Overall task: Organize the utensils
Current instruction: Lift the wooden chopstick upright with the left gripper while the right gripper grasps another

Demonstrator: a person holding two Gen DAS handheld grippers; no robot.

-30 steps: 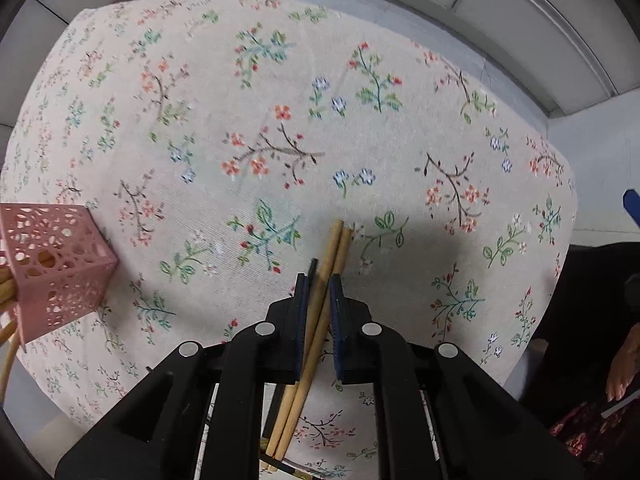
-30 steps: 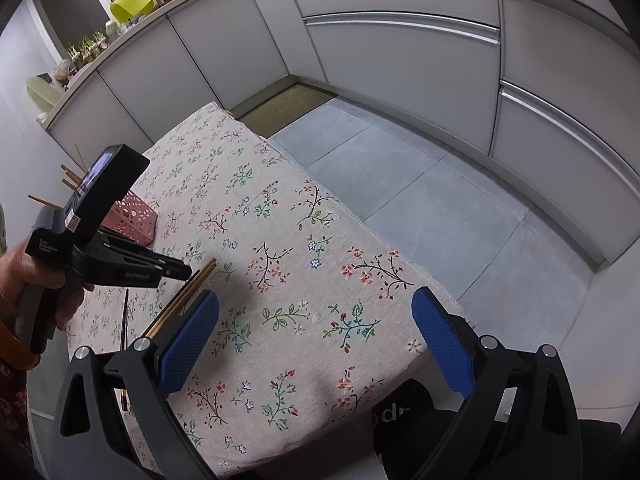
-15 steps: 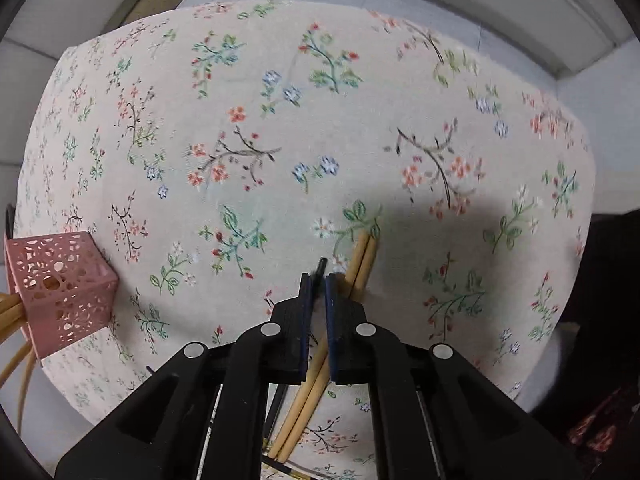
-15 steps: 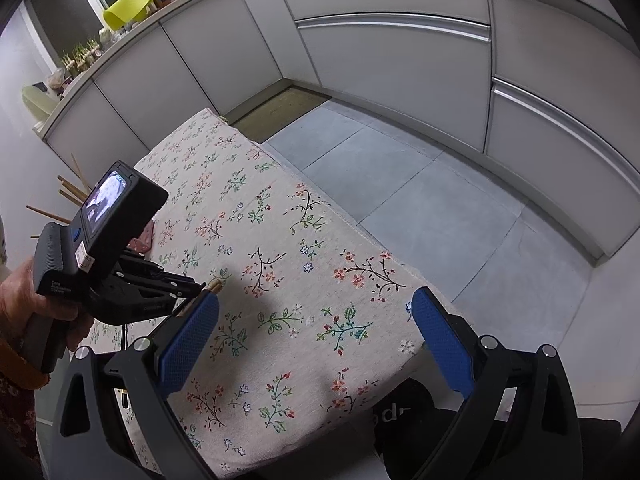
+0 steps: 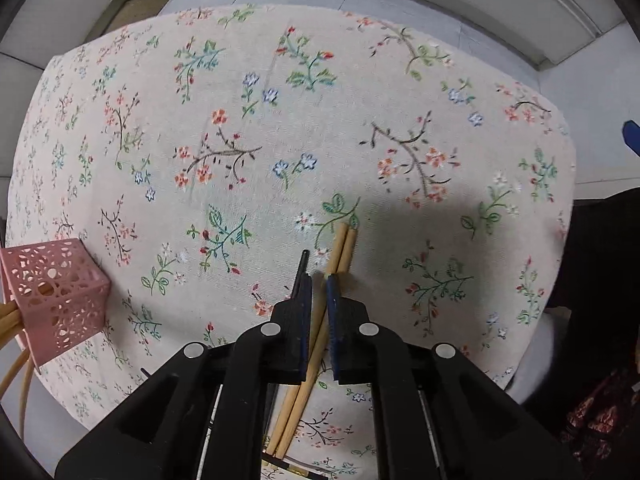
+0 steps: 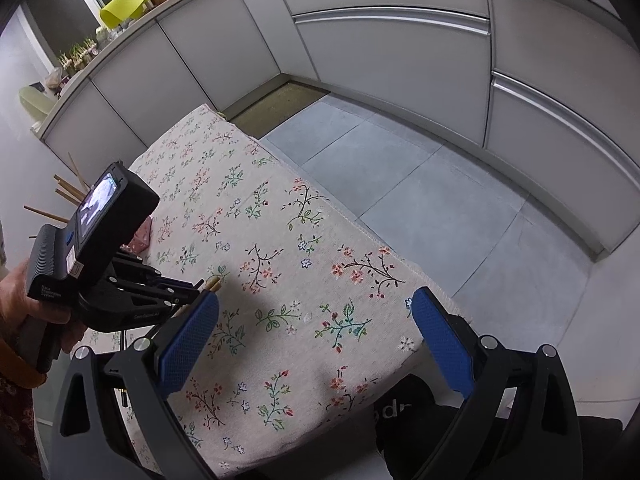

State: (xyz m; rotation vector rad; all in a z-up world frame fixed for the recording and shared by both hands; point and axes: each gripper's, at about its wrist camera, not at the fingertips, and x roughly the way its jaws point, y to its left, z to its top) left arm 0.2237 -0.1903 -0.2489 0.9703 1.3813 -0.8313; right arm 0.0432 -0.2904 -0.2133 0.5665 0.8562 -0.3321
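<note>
My left gripper (image 5: 319,280) points down over the floral tablecloth (image 5: 280,140), shut on a pair of wooden chopsticks (image 5: 344,244) that run up between its blue pads. A thin black stick (image 5: 304,258) pokes out by the left finger; I cannot tell whether it is gripped too. At the left edge lies a pink perforated holder (image 5: 56,292) with wooden sticks in it. From the right wrist view, the left gripper (image 6: 195,289) hangs over the cloth with the chopstick tips (image 6: 213,281) showing. My right gripper (image 6: 316,340) is open over the table's near corner, nothing between its pads.
A hand (image 6: 16,292) holds the left gripper. The pink holder (image 6: 140,236) is half hidden behind that gripper's camera. Grey cabinets (image 6: 392,60) and tiled floor (image 6: 420,184) lie beyond the table's far edge. A black bag (image 6: 396,412) sits below the near corner.
The left gripper's jaws have narrowed on the wooden chopsticks and the gripper has rolled a little, so the chopstick tips have swung across the cloth. The right gripper has kept still.
</note>
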